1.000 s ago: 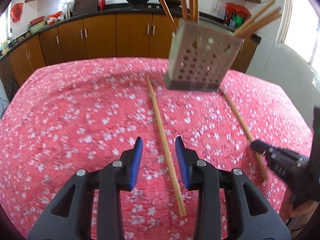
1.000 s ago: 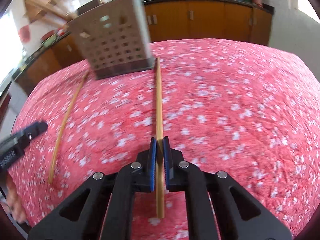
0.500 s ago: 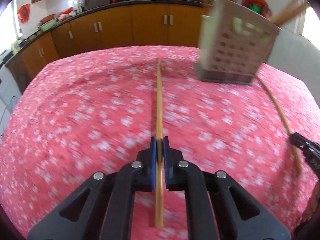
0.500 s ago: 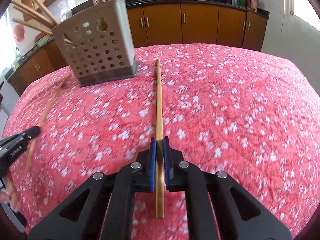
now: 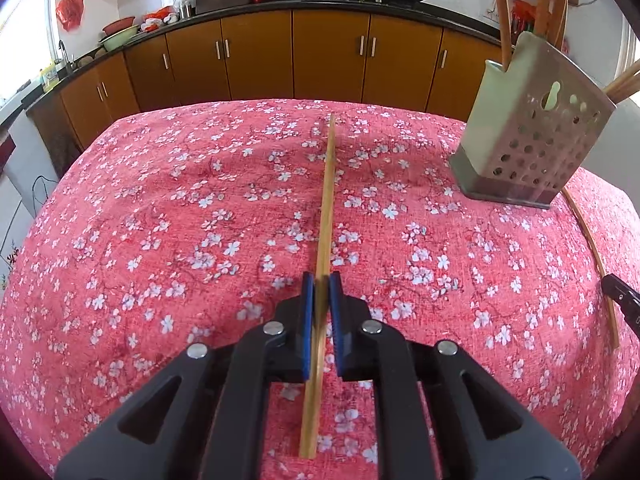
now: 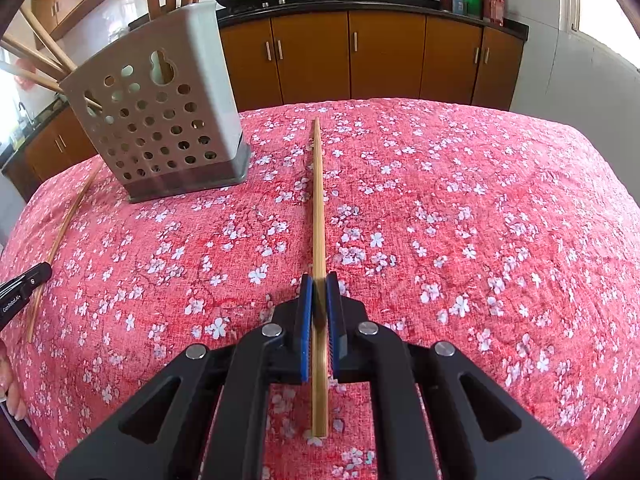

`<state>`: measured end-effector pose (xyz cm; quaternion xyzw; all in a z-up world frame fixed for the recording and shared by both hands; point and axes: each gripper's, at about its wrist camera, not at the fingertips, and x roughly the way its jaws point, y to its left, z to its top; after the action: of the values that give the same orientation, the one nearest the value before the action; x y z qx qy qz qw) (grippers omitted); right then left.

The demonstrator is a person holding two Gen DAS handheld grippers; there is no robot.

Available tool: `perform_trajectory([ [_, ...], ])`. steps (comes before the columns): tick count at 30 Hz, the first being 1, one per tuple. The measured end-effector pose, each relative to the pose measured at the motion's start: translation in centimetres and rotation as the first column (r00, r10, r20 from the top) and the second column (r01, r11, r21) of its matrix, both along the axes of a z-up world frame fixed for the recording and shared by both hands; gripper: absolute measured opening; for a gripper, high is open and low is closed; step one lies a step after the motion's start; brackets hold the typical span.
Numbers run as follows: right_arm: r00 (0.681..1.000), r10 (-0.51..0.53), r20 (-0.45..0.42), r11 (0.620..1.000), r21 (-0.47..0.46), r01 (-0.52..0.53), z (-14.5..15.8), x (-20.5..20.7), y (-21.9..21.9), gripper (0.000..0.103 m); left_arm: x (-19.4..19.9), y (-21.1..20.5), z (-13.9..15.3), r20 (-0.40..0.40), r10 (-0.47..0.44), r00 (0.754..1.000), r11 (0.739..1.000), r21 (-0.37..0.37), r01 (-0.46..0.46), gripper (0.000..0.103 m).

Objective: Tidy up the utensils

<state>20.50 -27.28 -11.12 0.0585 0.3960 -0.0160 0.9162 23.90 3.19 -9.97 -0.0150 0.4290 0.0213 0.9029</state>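
Observation:
Two long bamboo chopsticks are held over a red flowered tablecloth [image 5: 160,240]. My left gripper [image 5: 321,280] is shut on one chopstick [image 5: 326,200] near its blunt end, and the stick points away toward the cupboards. My right gripper [image 6: 319,280] is shut on the other chopstick [image 6: 318,200] in the same way. A grey perforated utensil holder [image 5: 532,136] with several chopsticks in it stands right of the left stick. In the right wrist view the holder [image 6: 160,120] is at the left. Each gripper's tip shows at the other view's edge: the right gripper [image 5: 620,292] and the left gripper [image 6: 24,284].
Brown kitchen cupboards [image 5: 256,56] under a dark counter with pans run behind the table. A person's fingers [image 6: 12,396] show at the lower left edge of the right wrist view. The table falls away at its far rounded edge.
My left gripper's jaws stood open around the chopstick on the cloth and have shut on it. The holder has slid to the right in its view. The right gripper kept its grip.

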Motion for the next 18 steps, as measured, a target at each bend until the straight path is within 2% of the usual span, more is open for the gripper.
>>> perform_trajectory([
  [18,1.000,0.000,0.001,1.000,0.000,0.000,0.06,-0.26,-0.22,0.008,-0.21,0.05,0.04,0.000,-0.001,1.000,1.000,-0.004,0.001,0.012],
])
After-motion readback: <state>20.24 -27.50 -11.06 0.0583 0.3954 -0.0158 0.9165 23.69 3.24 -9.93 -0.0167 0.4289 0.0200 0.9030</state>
